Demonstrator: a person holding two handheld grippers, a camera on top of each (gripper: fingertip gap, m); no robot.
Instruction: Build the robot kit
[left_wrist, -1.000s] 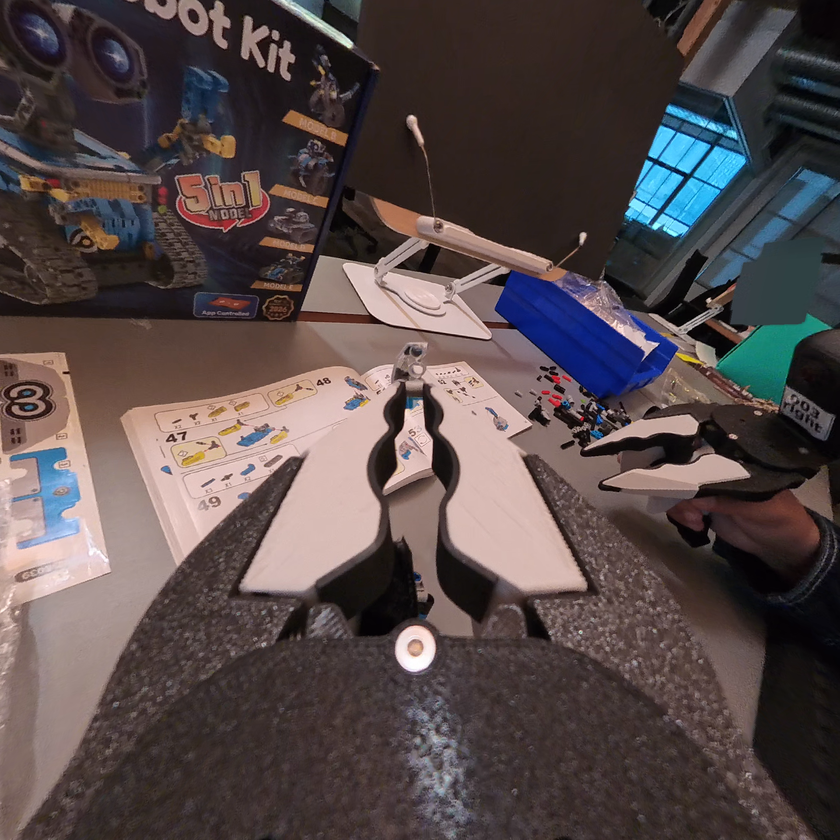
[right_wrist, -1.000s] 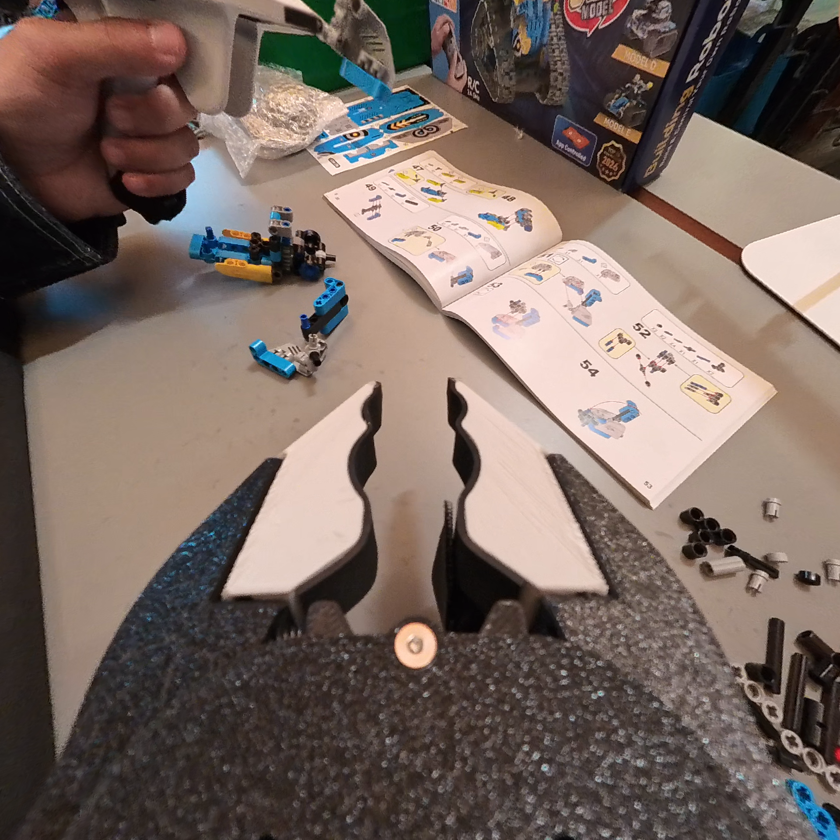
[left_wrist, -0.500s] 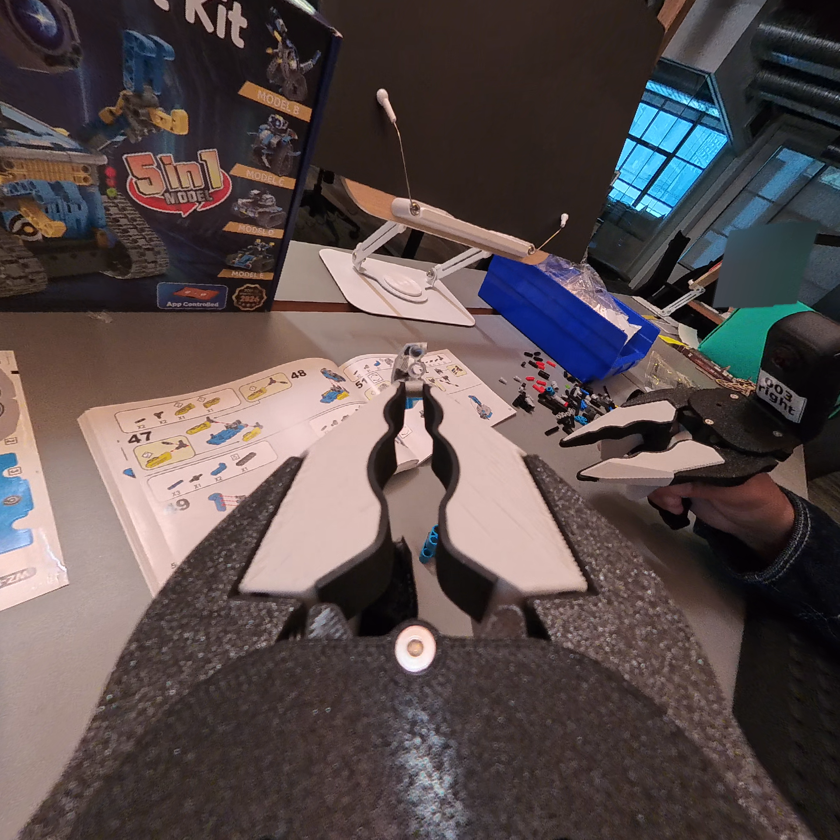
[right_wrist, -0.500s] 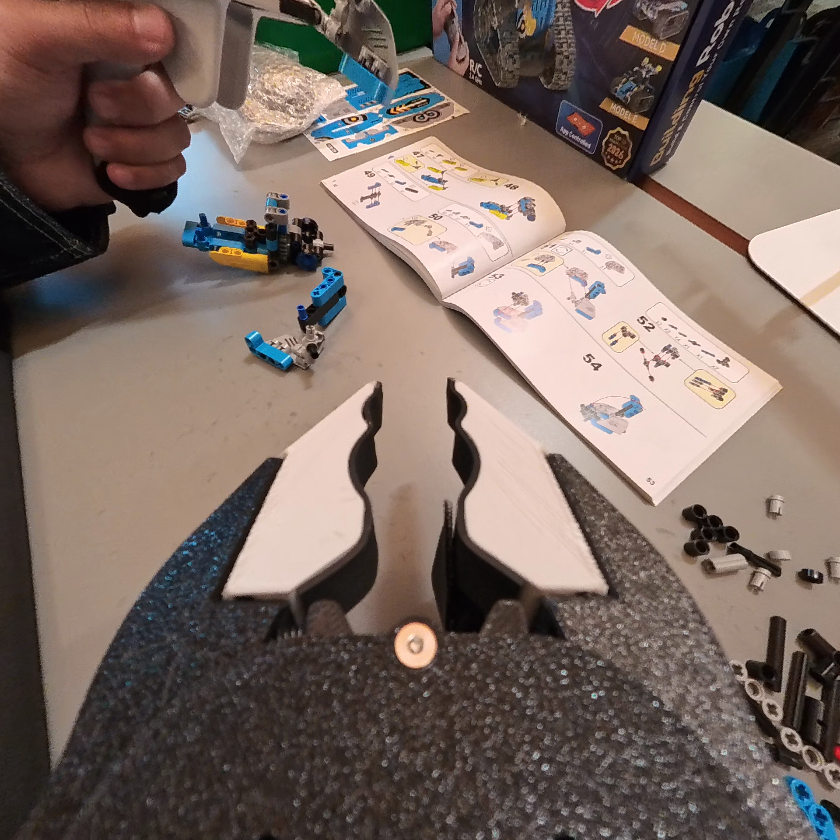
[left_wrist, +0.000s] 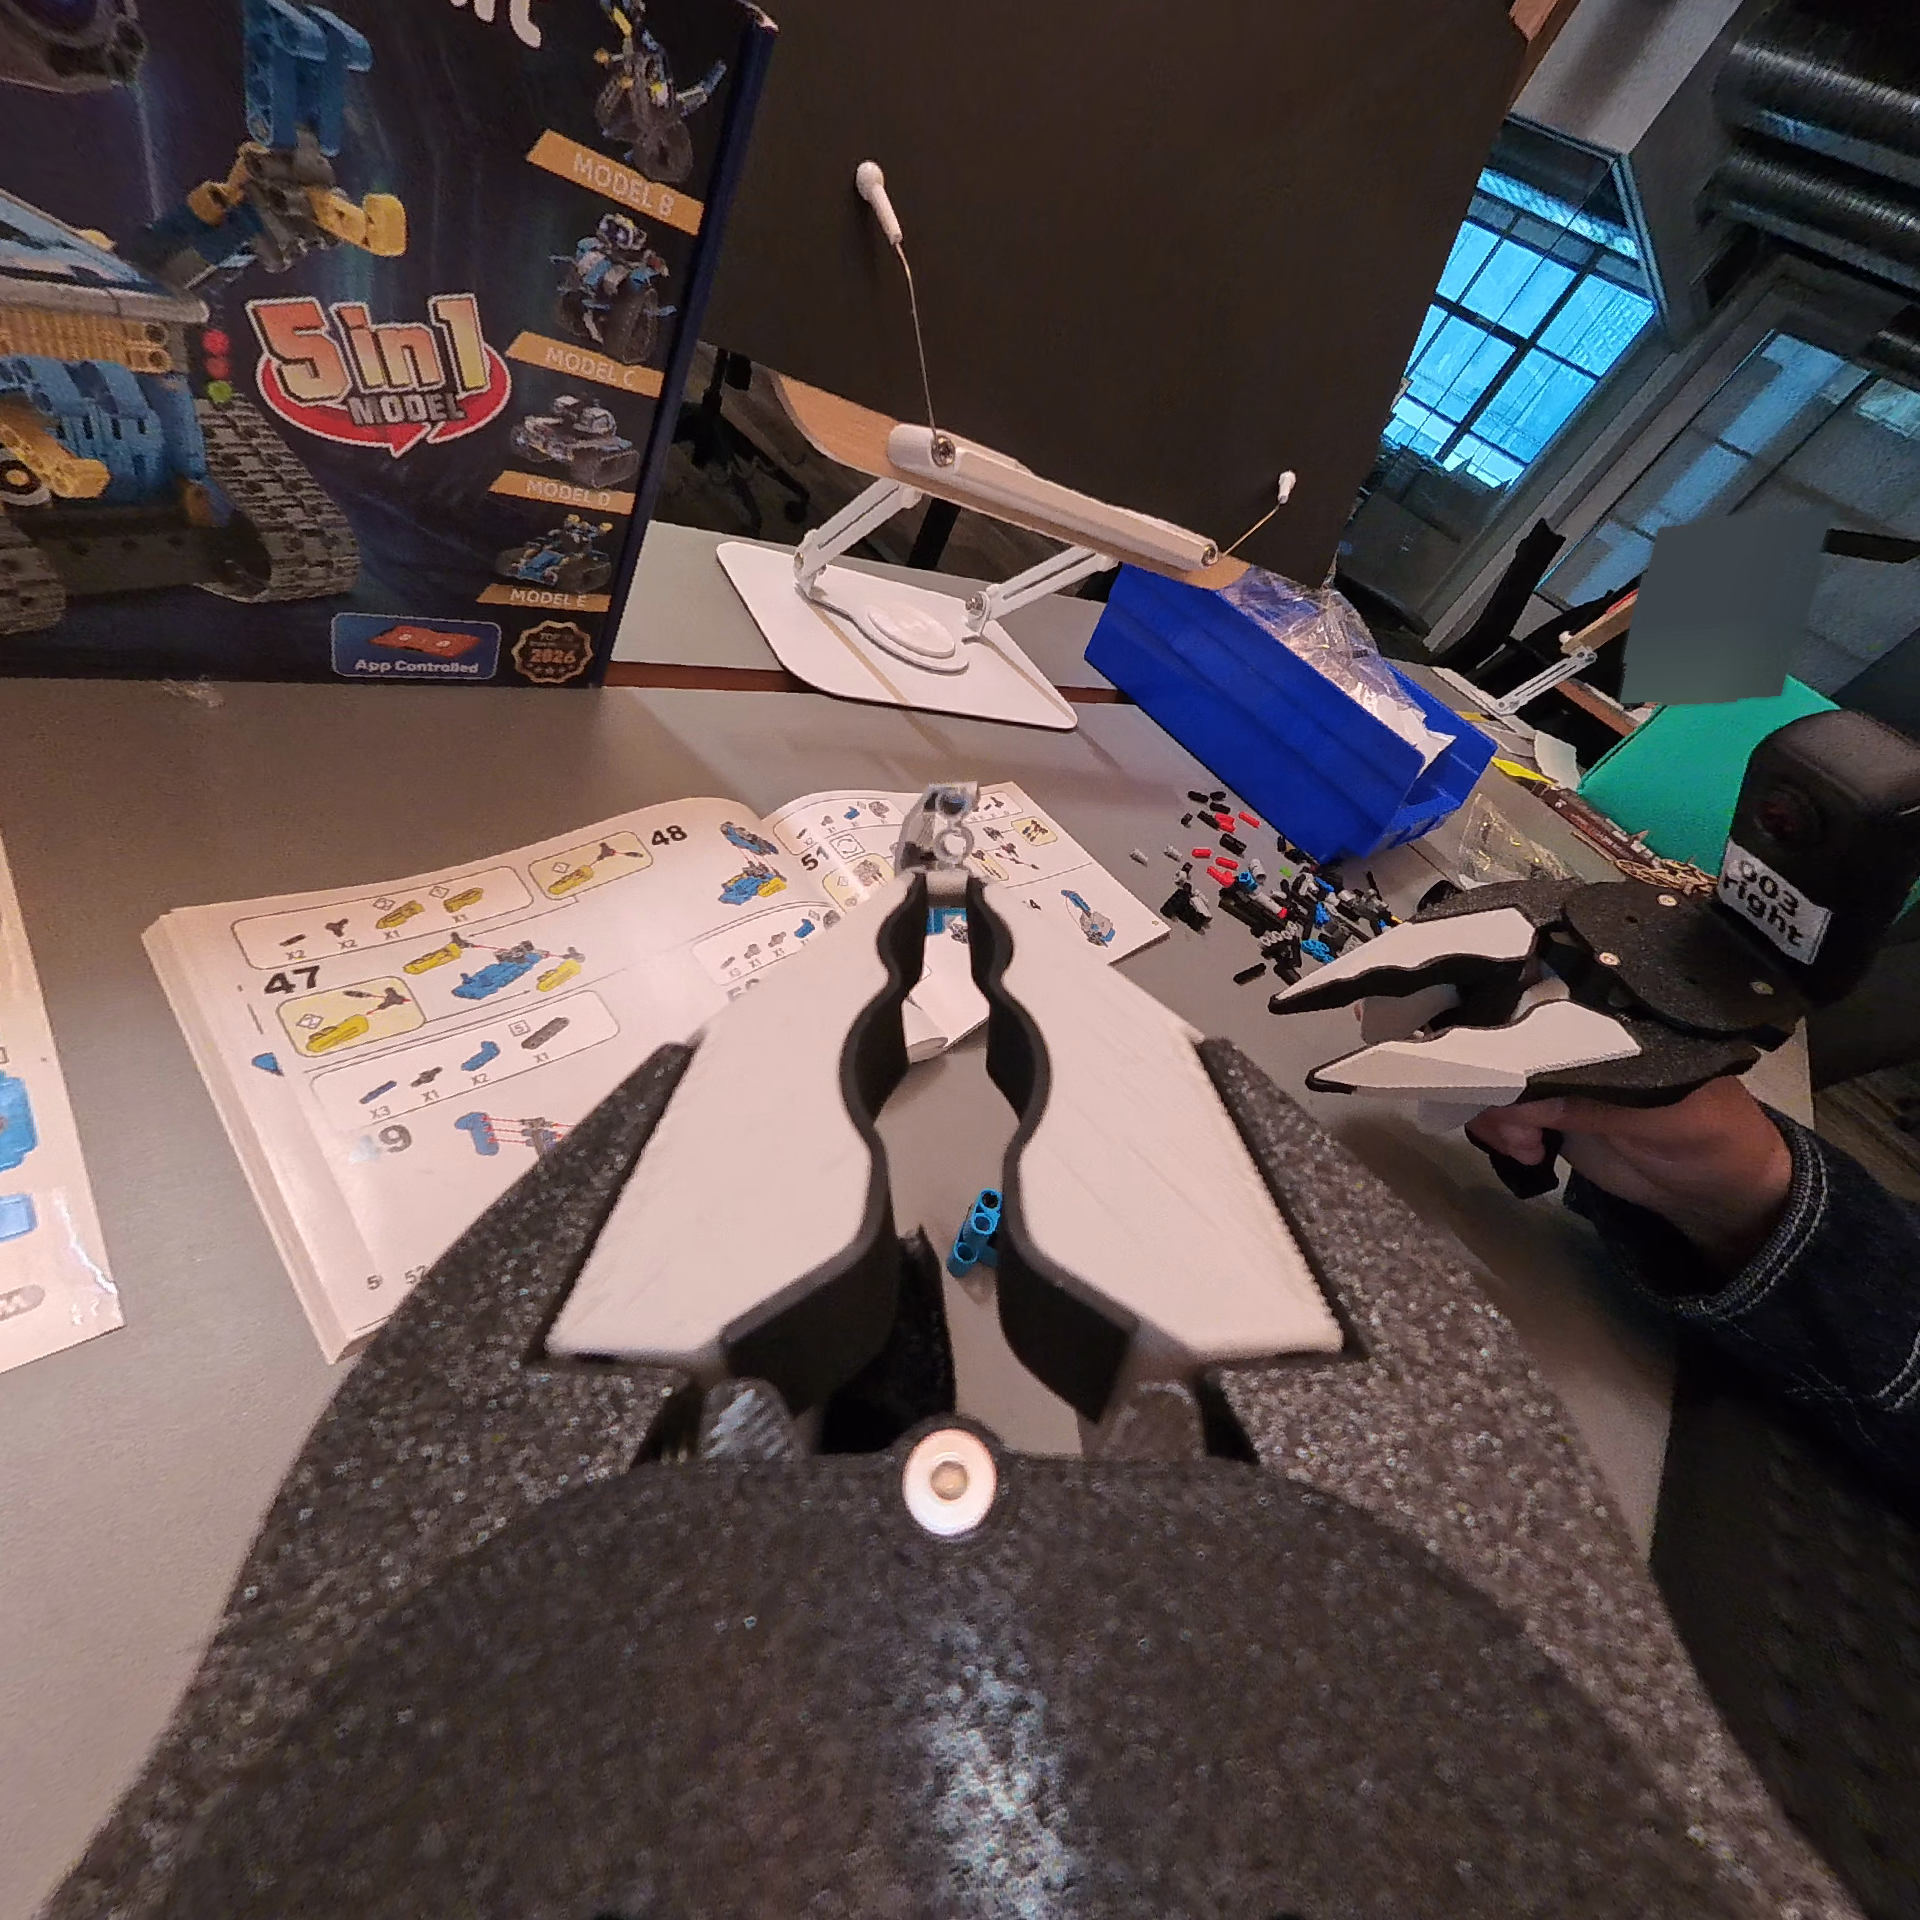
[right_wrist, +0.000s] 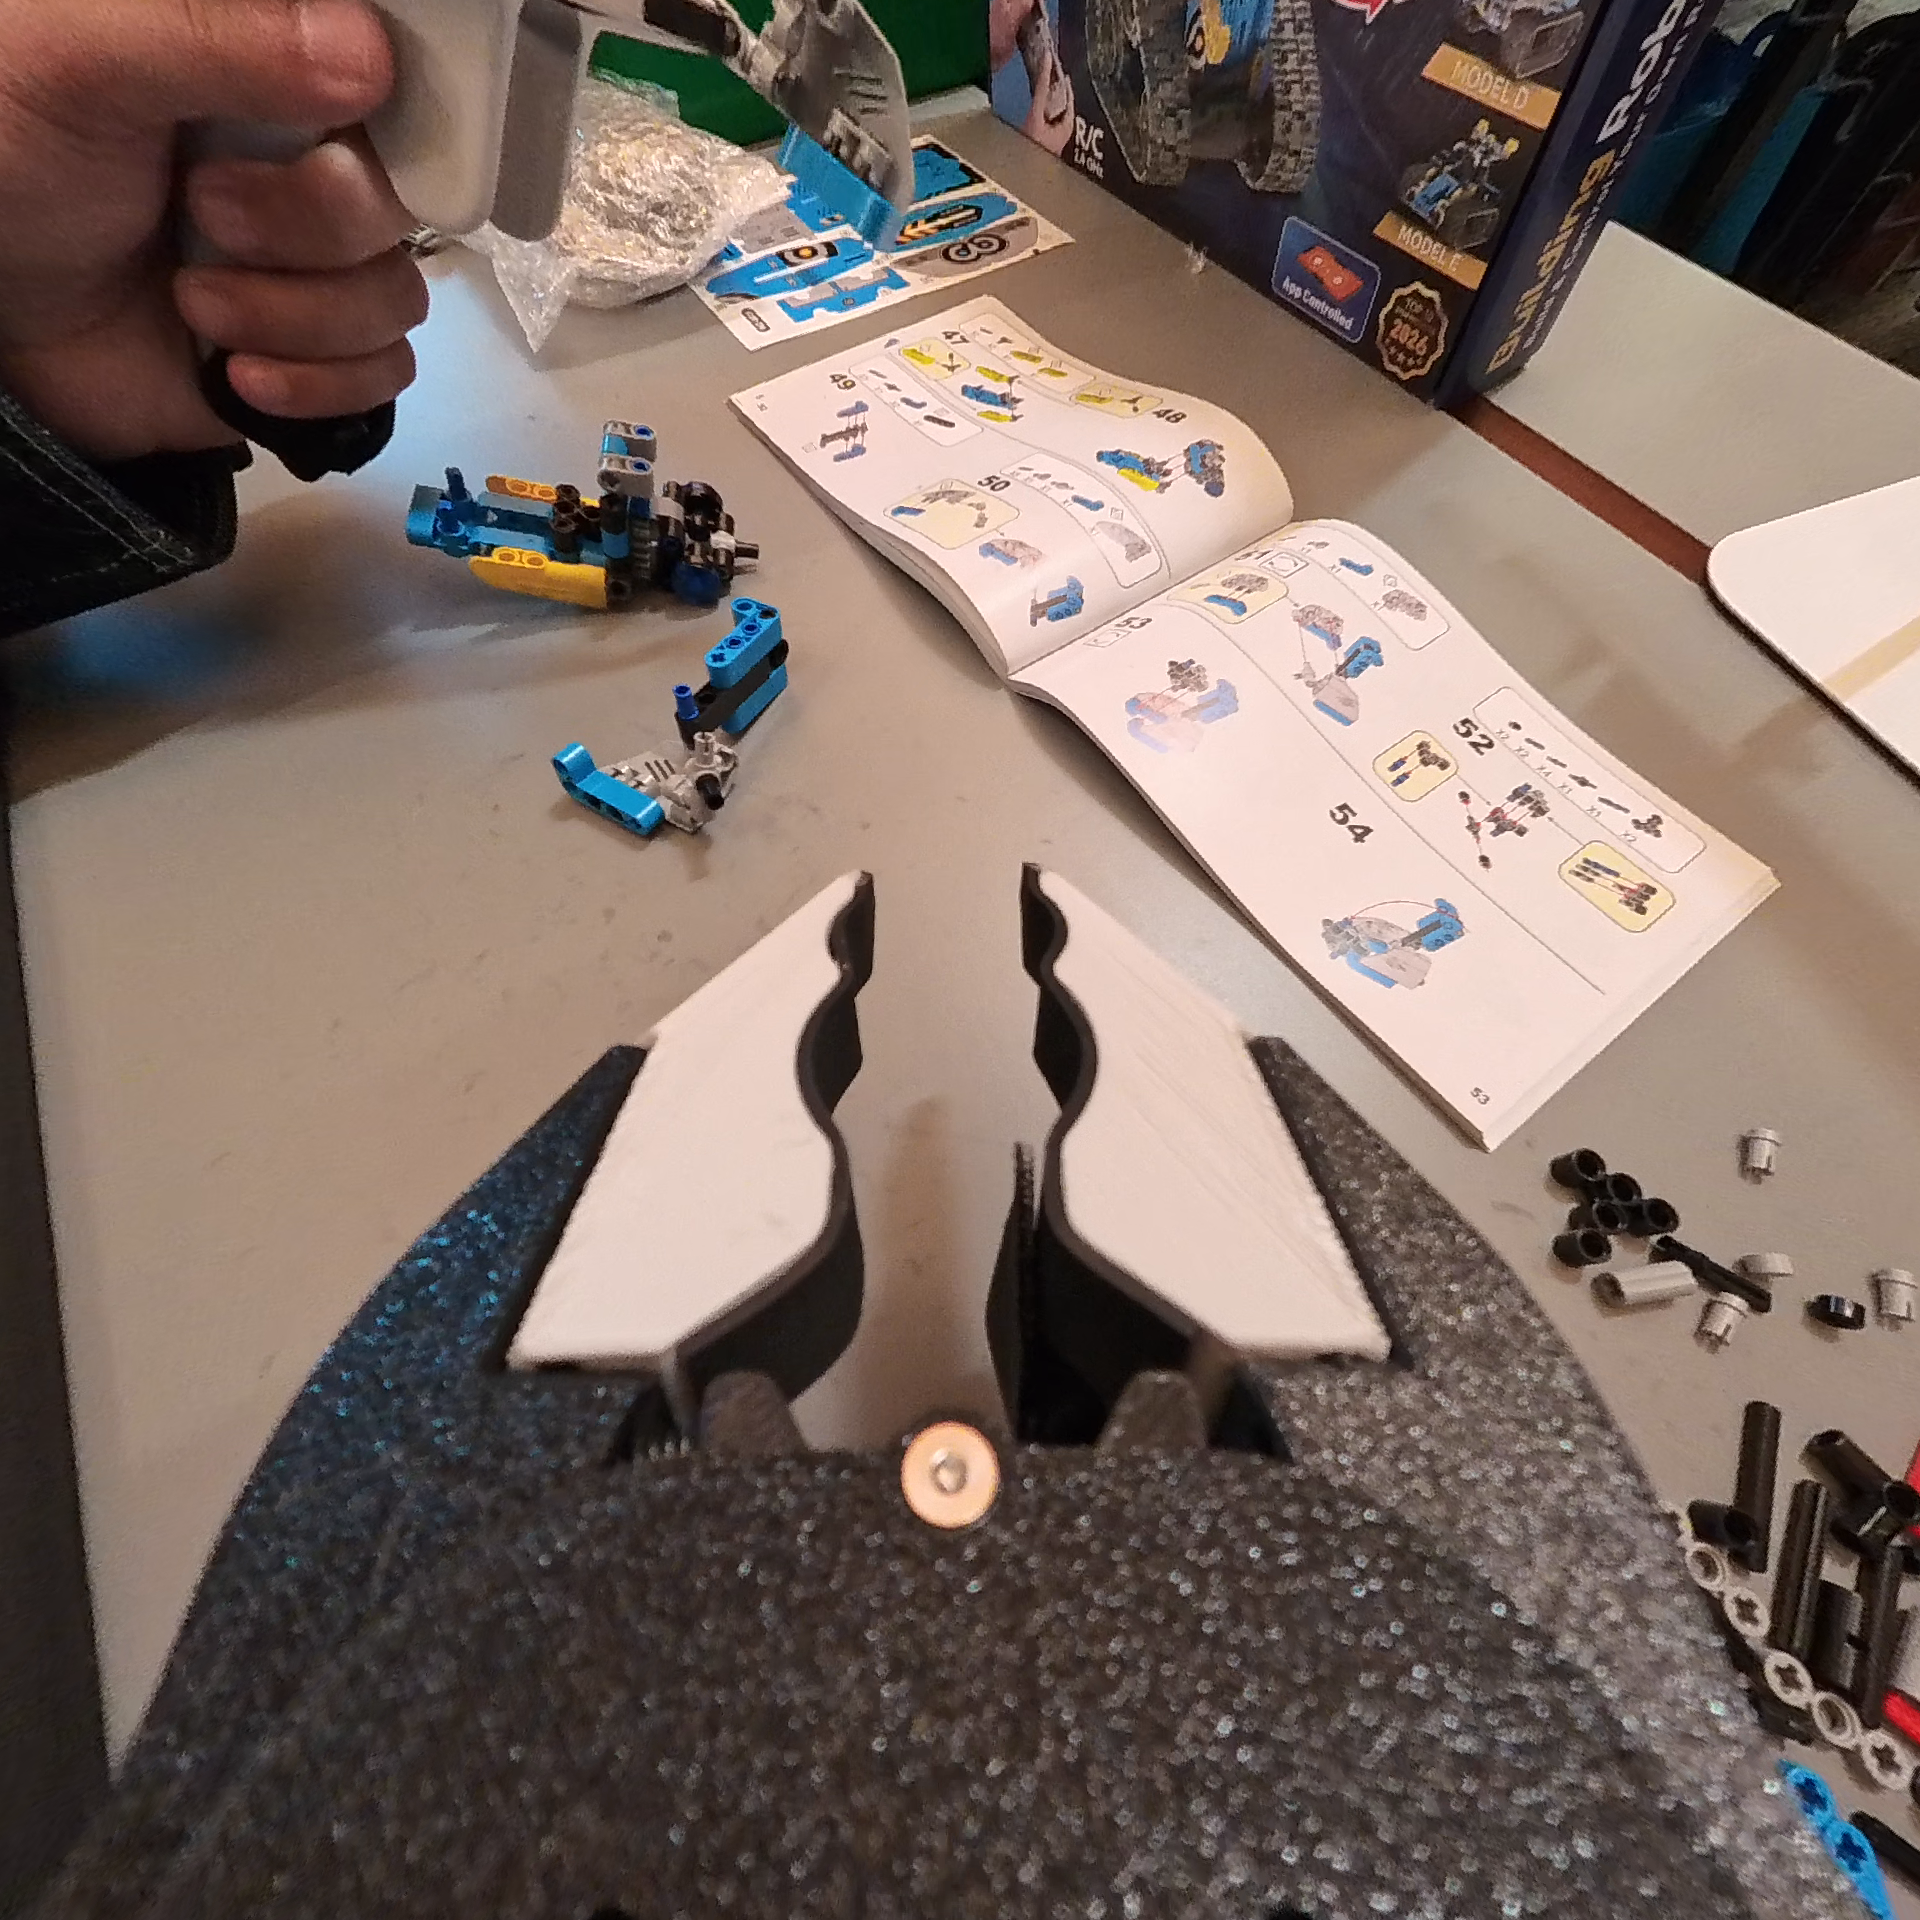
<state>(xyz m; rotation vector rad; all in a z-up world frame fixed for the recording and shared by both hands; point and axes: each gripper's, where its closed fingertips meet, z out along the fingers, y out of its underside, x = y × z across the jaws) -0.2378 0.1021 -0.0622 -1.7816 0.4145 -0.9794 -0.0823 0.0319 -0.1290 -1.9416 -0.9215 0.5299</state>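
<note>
Left claw (left_wrist: 943, 885) pinched on small grey piece (left_wrist: 940, 831), raised over booklet (left_wrist: 436, 997) mid-desk. Right claw (right_wrist: 945, 883) part open, empty, above bare desk (right_wrist: 312, 935); blue-grey subassembly (right_wrist: 644, 784) just ahead-left, long axis crosswise, nearer right claw.

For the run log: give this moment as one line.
left gripper: shut on small grey-and-blue piece, above open instruction booklet | right gripper: open, empty, over bare grey table | blue-and-yellow assembly lies apart
</note>
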